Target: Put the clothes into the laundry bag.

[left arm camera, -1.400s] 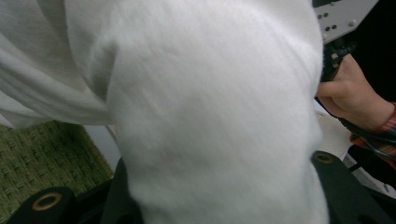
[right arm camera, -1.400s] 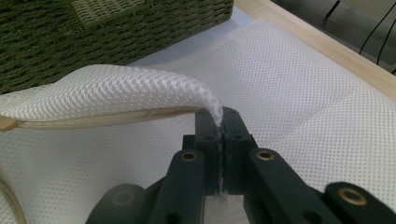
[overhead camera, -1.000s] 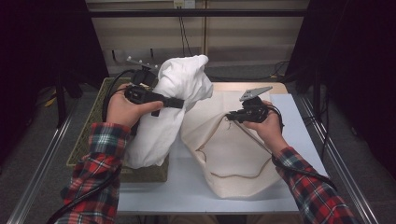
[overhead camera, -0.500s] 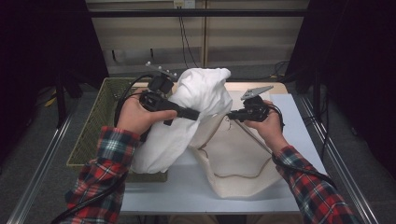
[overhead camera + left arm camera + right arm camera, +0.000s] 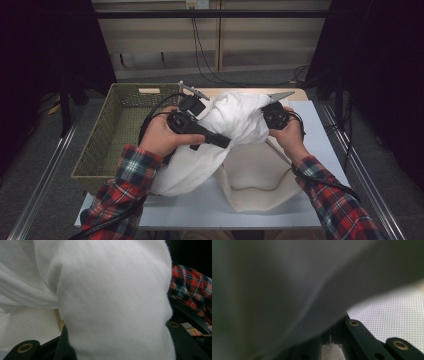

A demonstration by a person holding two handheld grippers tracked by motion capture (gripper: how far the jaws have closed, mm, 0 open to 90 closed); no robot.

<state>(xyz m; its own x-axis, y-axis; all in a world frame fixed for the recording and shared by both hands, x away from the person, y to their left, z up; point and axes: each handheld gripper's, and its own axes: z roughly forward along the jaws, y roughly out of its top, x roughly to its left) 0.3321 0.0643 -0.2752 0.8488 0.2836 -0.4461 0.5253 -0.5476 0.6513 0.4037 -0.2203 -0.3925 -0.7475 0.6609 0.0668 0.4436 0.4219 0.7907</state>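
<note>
High view shows the left gripper (image 5: 225, 142) clamped on the white towel (image 5: 235, 120), right gripper (image 5: 267, 116) seemingly shut on the mesh bag (image 5: 255, 175) (blurred), whose mouth could slip shut.

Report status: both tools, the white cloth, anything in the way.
Left tool clamped on white cloth. Right tool shut on cream bag. Cloth bunched above bag. Wicker basket at left, clear of path.

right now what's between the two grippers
In the high view, a bundled white fleece cloth spans from the left gripper to the right gripper, above a cream mesh bag.
</note>
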